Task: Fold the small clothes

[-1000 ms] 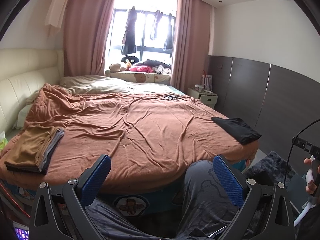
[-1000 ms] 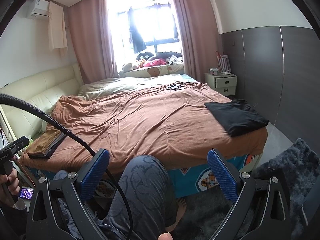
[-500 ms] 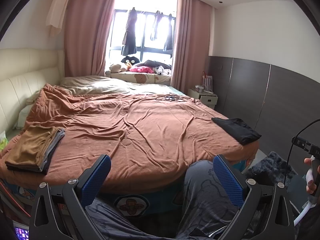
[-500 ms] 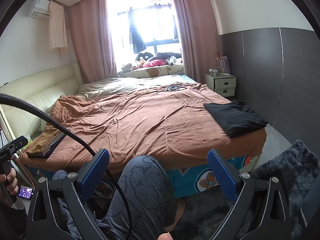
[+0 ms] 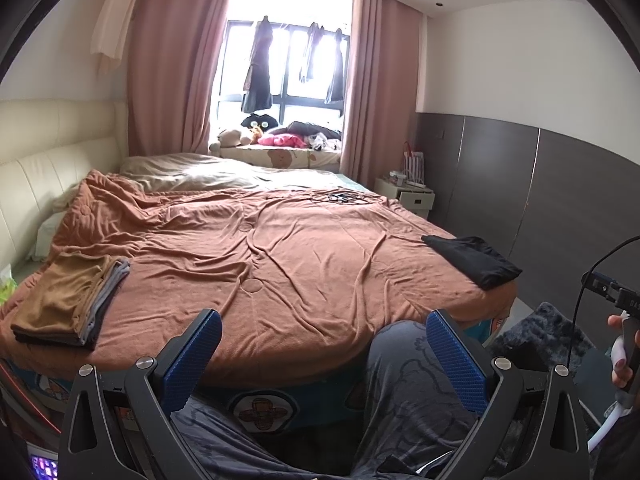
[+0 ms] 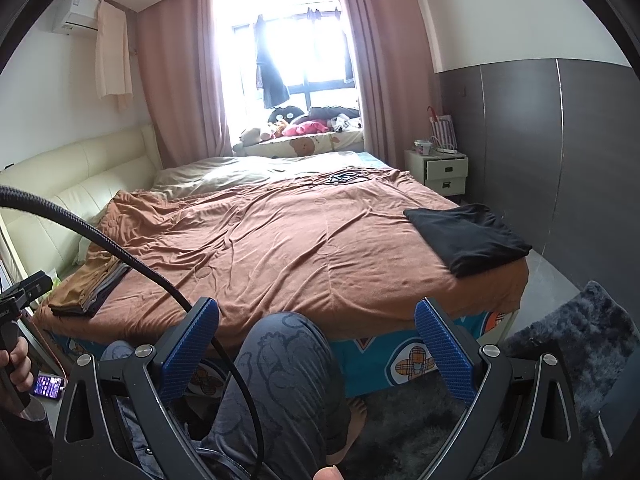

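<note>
Left wrist view is filled by a wide bed (image 5: 400, 364) covered with a rumpled rust-brown blanket (image 5: 280, 264), seen from its near edge, where a person's knee in grey patterned trousers (image 5: 404, 368) is raised. The left gripper (image 5: 320, 344) is held low over that near edge with its blue-padded jaws spread wide and nothing between them. In the right wrist view the right gripper (image 6: 316, 332) is likewise held short of the bed with its jaws spread and empty, a black braided cable (image 6: 132, 264) crossing in front of its left finger. Two lots of cloth are laid on the blanket, well apart: a neat stack of folded tan and grey garments (image 5: 68, 296) at the near left corner, and a flat black garment (image 6: 464, 240) at the near right corner, close to the edge of the bed. The middle of the blanket between them is bare. It is judged that a gap between items has been reached: the left stack appears finished, and the black garment seems to be the next piece, though whether it is already folded cannot be told. For the next move, the right gripper would need to be carried forward and to the right, lowered onto the black cloth, and closed on an edge or corner so that the piece can be drawn toward the bare middle for spreading. Thin cloth on a soft blanket may be pinched together with the cover beneath.
</note>
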The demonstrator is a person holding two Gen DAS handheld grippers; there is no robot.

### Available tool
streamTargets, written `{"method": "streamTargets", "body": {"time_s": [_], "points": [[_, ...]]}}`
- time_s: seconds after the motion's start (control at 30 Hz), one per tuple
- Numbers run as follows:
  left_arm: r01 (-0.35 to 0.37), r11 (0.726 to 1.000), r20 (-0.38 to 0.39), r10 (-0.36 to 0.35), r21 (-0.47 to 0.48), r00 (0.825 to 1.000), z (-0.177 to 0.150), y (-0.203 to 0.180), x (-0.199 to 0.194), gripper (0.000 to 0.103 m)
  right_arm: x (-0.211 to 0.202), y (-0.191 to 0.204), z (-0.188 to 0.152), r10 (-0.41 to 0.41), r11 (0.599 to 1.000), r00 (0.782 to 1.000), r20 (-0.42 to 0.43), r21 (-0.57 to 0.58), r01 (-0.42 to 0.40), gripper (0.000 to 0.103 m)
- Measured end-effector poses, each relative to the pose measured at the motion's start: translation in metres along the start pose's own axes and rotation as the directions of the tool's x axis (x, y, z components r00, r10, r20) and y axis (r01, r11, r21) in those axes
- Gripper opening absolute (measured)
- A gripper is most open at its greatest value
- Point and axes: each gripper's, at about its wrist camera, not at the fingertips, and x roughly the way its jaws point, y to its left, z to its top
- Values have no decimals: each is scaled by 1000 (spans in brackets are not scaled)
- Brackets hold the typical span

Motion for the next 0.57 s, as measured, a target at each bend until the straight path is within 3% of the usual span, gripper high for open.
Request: {"method": "streamTargets", "body": {"time_s": [0.57], "points": [[-13,1000,15,12,18,1000,0,-5,-5,103,-1,-9,0,-41,999,999,8,-24,41,99]]}}
